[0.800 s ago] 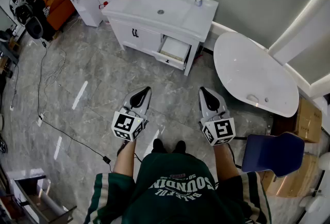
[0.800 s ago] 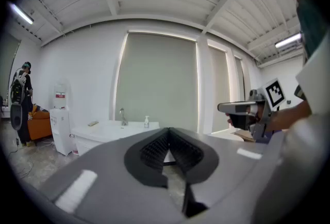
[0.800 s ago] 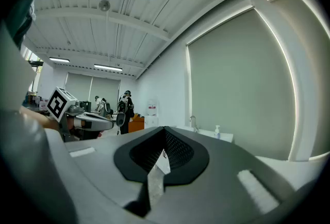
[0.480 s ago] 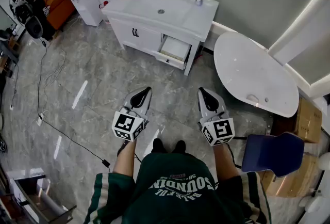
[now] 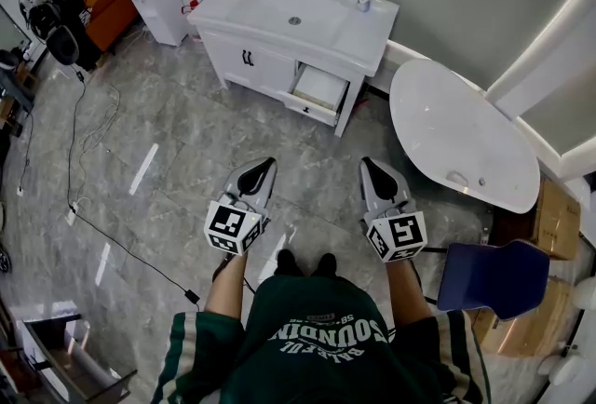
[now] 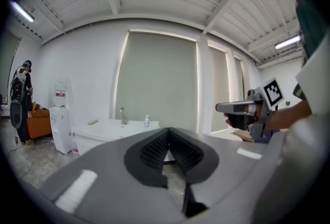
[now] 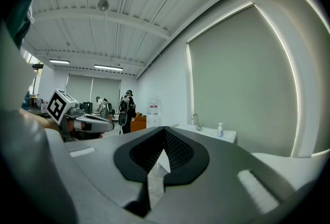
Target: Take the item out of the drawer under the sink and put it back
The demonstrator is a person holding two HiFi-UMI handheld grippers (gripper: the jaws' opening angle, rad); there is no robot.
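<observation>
The white sink cabinet (image 5: 279, 48) stands against the far wall, several steps ahead across the grey marble floor. Its right-hand drawer (image 5: 319, 90) under the sink is pulled open; the inside looks pale and I cannot make out an item in it. My left gripper (image 5: 264, 164) and right gripper (image 5: 371, 164) are held side by side at waist height, pointing toward the cabinet. Both are shut with nothing between their jaws. In the left gripper view the closed left gripper (image 6: 167, 130) points at the sink (image 6: 111, 127). The right gripper (image 7: 164, 129) looks the same in its own view.
A round white table (image 5: 461, 137) stands right of the cabinet, a blue chair (image 5: 494, 276) at my right, cardboard boxes (image 5: 557, 216) beyond it. A water dispenser (image 5: 154, 2) is left of the sink. A black cable (image 5: 84, 160) runs over the floor on the left.
Hardly anything: the head view has shifted a little, so the cabinet sits slightly lower and further right. Both grippers stay shut in the same place.
</observation>
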